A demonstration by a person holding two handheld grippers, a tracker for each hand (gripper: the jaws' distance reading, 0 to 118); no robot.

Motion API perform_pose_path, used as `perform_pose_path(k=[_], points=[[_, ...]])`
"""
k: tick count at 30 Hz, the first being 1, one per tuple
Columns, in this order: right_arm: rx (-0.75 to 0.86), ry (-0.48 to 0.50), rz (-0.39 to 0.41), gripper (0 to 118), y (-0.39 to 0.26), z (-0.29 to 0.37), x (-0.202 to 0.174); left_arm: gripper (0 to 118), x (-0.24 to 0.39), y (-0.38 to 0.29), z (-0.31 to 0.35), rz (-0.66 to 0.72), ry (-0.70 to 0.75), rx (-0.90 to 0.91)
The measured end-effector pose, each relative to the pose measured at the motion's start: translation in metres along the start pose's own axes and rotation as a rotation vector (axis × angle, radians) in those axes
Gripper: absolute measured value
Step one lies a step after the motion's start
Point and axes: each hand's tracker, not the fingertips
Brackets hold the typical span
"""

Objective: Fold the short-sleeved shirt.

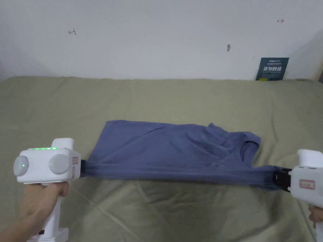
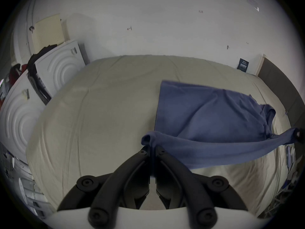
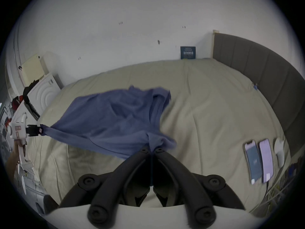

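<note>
Left gripper (image 1: 82,168), at 8 o'clock in the head view, white body held in a hand (image 1: 39,197); jaws closed on the hem corner of the blue short-sleeved shirt (image 1: 176,151). Left gripper view: both jaws pinched together on bunched fabric. Shirt lies mid-frame on the olive bedsheet (image 1: 189,97), far part resting flat, near edge lifted and pulled taut between the two grippers, with shadow on the sheet beneath. Collar end sits toward 3 o'clock. Right gripper (image 1: 277,179), at 4 o'clock, jaws clamped on the shoulder-side edge of the shirt; right gripper view confirms jaws closed on cloth. In that view, two phones (image 3: 259,161) lie side by side on the sheet at 4 o'clock, near the grey headboard (image 3: 257,62). A dark card (image 1: 272,69) leans against the white wall (image 1: 157,37) at 1 o'clock.
</note>
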Motion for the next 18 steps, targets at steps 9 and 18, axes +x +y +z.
perform_pose_path(k=[9,18], points=[[-0.045,0.025,-0.085,2,-0.086,0.042,0.021,3,-0.027,-0.079,0.026,0.038,-0.043,-0.045],[-0.065,0.033,-0.084,2,-0.139,0.078,0.035,3,-0.039,-0.135,0.06,0.04,-0.056,-0.036]])
